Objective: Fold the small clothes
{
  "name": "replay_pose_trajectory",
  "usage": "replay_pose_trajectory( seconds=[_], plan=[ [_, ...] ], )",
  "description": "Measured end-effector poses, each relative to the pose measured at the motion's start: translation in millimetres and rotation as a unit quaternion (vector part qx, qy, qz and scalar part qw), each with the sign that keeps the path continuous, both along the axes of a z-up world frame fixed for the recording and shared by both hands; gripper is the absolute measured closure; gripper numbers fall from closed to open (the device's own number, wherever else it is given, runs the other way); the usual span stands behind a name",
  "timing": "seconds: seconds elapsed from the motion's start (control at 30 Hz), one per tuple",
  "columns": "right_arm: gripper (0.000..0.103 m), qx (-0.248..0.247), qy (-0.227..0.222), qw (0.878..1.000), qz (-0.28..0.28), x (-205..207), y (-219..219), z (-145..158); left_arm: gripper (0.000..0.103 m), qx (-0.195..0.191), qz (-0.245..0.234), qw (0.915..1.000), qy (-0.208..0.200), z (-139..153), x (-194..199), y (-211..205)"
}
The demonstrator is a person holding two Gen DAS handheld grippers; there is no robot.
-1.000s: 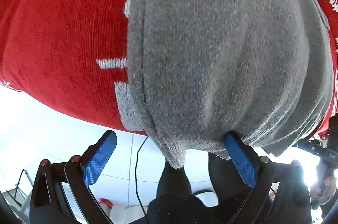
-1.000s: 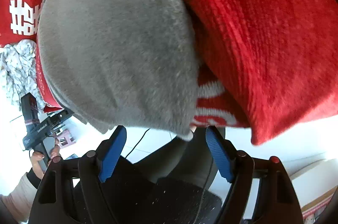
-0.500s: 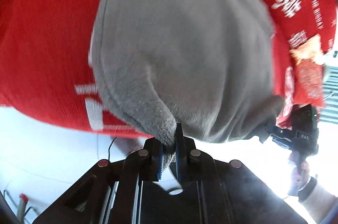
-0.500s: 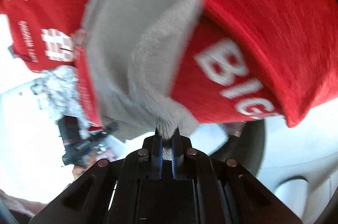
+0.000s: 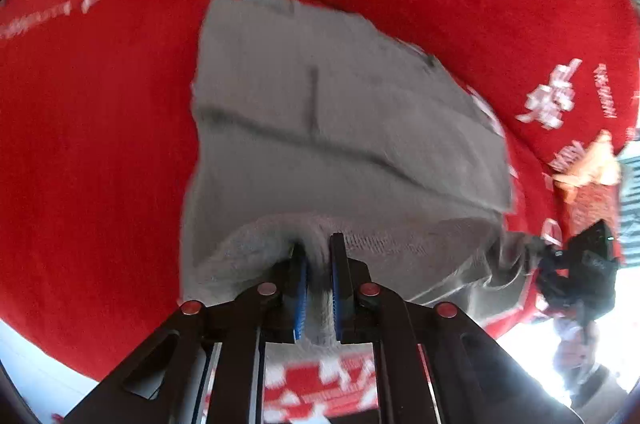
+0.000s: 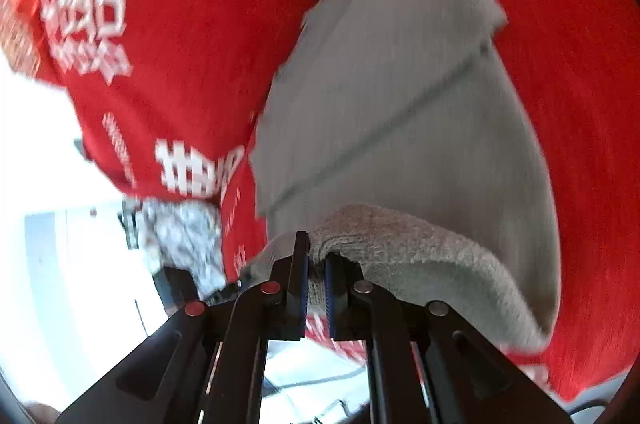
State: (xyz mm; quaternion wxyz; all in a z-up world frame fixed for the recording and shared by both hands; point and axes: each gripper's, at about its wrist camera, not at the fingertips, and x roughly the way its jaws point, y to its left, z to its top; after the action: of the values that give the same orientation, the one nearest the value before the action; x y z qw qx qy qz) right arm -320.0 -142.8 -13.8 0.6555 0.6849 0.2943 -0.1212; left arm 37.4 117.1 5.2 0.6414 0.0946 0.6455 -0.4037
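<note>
Fold in hand: left gripper and right gripper each clench the grey cloth's near edge; next, carry it to the far edge.

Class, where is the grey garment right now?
In both wrist views the grey garment lies centre-frame on the red printed cloth, its near edge pinched by left tongs and right tongs.

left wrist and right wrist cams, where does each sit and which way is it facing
Left wrist: on the left gripper, looking along its fingers, shut on the grey cloth over the red blanket.
Right wrist: on the right gripper, shut on the grey cloth.
Shared: cloth, red blanket.
</note>
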Motion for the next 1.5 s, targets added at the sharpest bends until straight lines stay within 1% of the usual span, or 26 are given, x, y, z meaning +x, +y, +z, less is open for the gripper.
replay_pose_trajectory(
  seconds=[0.03, 0.1, 0.17, 0.2, 0.27, 0.37, 0.4, 0.43, 0.47, 0.5, 0.53, 0.6, 0.7, 0.77, 0.8, 0.83, 0.93, 0.97, 1.0, 1.07, 1.1, 1.17, 1.2, 1.23, 1.33, 1.5],
  plan=[
    [0.096, 0.003, 0.003, 1.0, -0.005, 2.6, -9.6, -2.8, 0.093, 0.005, 0.007, 0.9998, -0.017, 2.6, 6.3, -5.7],
    [0.096, 0.008, 0.016, 1.0, -0.007, 13.3, -26.9, -4.5, 0.093, 0.022, 0.011, 0.9994, -0.024, 2.8, 16.7, -16.2],
    [0.096, 0.018, 0.032, 0.999, -0.004, 17.9, -39.0, -9.5, 0.093, 0.041, 0.013, 0.999, -0.014, 0.5, 22.2, -24.1],
    [0.094, 0.023, 0.039, 0.999, -0.001, 19.6, -41.6, -12.1, 0.093, 0.051, 0.014, 0.9986, -0.01, -2.9, 16.2, -32.8],
    [0.092, 0.031, 0.057, 0.998, 0.013, 21.3, -46.8, -15.5, 0.093, 0.065, 0.006, 0.9978, -0.002, -2.8, 22.5, -38.1],
    [0.089, 0.034, 0.067, 0.997, 0.031, 26.2, -51.3, -16.7, 0.093, 0.076, -0.016, 0.9964, -0.034, 1.8, 16.6, -60.2],
    [0.083, 0.029, 0.072, 0.996, 0.037, 28.3, -51.7, -15.3, 0.093, 0.083, -0.022, 0.9952, -0.048, 2.8, 14.3, -68.3],
    [0.074, 0.02, 0.08, 0.996, 0.043, 30.8, -54.2, -13.2, 0.075, 0.09, -0.027, 0.9938, -0.06, 5.7, 15.2, -71.2],
    [0.068, 0.011, 0.086, 0.995, 0.05, 33.0, -56.6, -10.6, 0.054, 0.093, -0.026, 0.9931, -0.066, 8.4, 16.8, -72.9],
    [0.059, 0.002, 0.09, 0.994, 0.057, 36.0, -58.8, -7.8, 0.011, 0.097, -0.019, 0.9922, -0.076, 12.4, 17.5, -72.8],
    [0.056, -0.007, 0.093, 0.994, 0.064, 38.6, -60.0, -6.0, 0.004, 0.096, -0.014, 0.991, -0.092, 17.2, 17.5, -73.1],
    [0.056, -0.036, 0.105, 0.99, 0.084, 47.0, -62.0, 0.0, 0.004, 0.094, -0.023, 0.9899, -0.103, 20.9, 16.5, -76.6],
    [0.056, -0.089, 0.142, 0.981, 0.1, 53.4, -65.6, 8.4, 0.004, 0.108, -0.035, 0.9885, -0.099, 12.7, 15.7, -80.6],
    [0.052, -0.126, 0.164, 0.972, 0.108, 58.0, -66.0, 14.3, 0.004, 0.115, -0.056, 0.9876, -0.091, 0.8, 13.8, -87.0],
    [0.047, -0.142, 0.177, 0.967, 0.114, 61.1, -65.6, 15.8, 0.004, 0.116, -0.064, 0.9873, -0.087, -3.0, 12.7, -88.2],
    [0.047, -0.159, 0.193, 0.961, 0.12, 64.4, -64.7, 17.0, 0.004, 0.117, -0.076, 0.9869, -0.08, -11.5, 12.0, -90.9],
    [0.047, -0.183, 0.229, 0.946, 0.139, 68.9, -60.7, 11.8, 0.005, 0.127, -0.1, 0.985, -0.06, -29.6, 10.8, -94.0],
    [0.047, -0.182, 0.24, 0.942, 0.148, 70.8, -57.8, 6.1, 0.008, 0.13, -0.106, 0.9844, -0.054, -34.4, 10.4, -94.0],
    [0.047, -0.18, 0.25, 0.939, 0.155, 75.0, -54.3, 1.1, 0.017, 0.132, -0.113, 0.9837, -0.047, -39.1, 9.7, -94.0],
    [0.047, -0.175, 0.272, 0.931, 0.17, 75.7, -47.6, -12.5, 0.029, 0.143, -0.124, 0.9812, -0.037, -49.9, 8.3, -94.0],
    [0.047, -0.175, 0.28, 0.927, 0.176, 75.1, -44.0, -17.0, 0.043, 0.149, -0.127, 0.9801, -0.034, -54.0, 7.7, -93.4],
    [0.052, -0.2, 0.293, 0.917, 0.185, 77.2, -34.3, -17.5, 0.06, 0.144, -0.127, 0.9807, -0.036, -55.0, 7.8, -91.9],
    [0.077, -0.214, 0.3, 0.909, 0.193, 78.7, -30.3, -14.7, 0.093, 0.128, -0.128, 0.9829, -0.033, -51.1, 7.9, -91.1],
    [0.097, -0.218, 0.304, 0.906, 0.199, 79.8, -27.4, -13.2, 0.096, 0.113, -0.128, 0.9852, -0.018, -47.5, 8.9, -89.6],
    [0.097, -0.232, 0.302, 0.903, 0.197, 78.4, -22.1, 2.7, 0.096, 0.087, -0.121, 0.9883, -0.031, -29.7, 9.8, -81.9],
    [0.097, -0.269, 0.279, 0.905, 0.176, 76.5, -21.3, 54.0, 0.096, 0.046, -0.118, 0.9908, -0.047, 19.3, 10.8, -74.3]
  ],
)
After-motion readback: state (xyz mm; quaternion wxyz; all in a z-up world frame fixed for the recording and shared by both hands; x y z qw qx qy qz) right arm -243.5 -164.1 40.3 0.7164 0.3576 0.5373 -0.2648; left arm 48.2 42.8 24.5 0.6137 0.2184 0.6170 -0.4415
